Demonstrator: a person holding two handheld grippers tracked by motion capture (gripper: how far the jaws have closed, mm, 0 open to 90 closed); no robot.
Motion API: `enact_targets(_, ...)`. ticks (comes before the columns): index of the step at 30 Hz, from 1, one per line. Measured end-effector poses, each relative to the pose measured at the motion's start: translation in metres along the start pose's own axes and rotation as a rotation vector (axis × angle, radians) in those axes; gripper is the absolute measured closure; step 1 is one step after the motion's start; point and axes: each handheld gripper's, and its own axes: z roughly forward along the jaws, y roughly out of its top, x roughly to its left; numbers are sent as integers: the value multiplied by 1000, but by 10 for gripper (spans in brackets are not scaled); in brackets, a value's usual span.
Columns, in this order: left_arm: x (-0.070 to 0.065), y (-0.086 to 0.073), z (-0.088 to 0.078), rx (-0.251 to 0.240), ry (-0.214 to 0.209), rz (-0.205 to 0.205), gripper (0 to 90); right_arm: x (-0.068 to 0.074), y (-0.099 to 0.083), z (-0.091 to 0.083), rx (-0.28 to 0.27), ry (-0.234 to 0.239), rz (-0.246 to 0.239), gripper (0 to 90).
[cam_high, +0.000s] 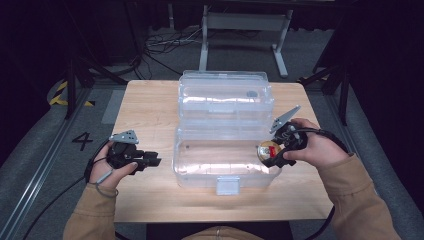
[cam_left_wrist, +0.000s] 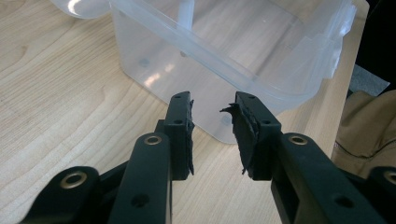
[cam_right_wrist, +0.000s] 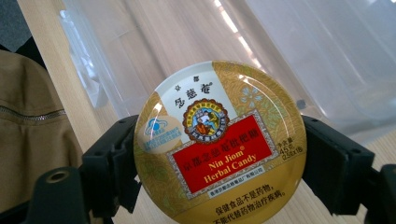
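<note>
My right gripper (cam_high: 272, 152) is clamped on the round candy tin (cam_right_wrist: 219, 142), jaws pressing both sides, held over the right end of the open clear plastic box (cam_high: 200, 172). My left gripper (cam_left_wrist: 212, 135) is partly spread, holding nothing, just beside the box's left wall above the table (cam_high: 150, 105).

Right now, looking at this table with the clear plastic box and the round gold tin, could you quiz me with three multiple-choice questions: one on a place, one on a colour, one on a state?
1. Where is the round gold candy tin?
A. between the right gripper's jaws
B. on the floor
C. on the lid's top

2. What colour is the tin's label panel bearing "Herbal Candy"?
A. blue
B. red
C. black

3. How is the clear plastic box?
A. latched shut
B. upside down
C. open, lid tipped back

Answers:
1 A, the right gripper view shows jaws pressing both sides.
2 B, the panel is red.
3 C, the high view shows the lid lying behind the box.
</note>
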Motion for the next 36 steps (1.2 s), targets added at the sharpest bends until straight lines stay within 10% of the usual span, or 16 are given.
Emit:
enact_targets(21, 1, -1, -1, -5, 1, -3, 677, -1, 11, 35, 51, 15, -10, 202)
enact_targets(36, 2, -1, 0, 0, 2, -1, 677, 3, 6, 57, 108, -35, 84, 202)
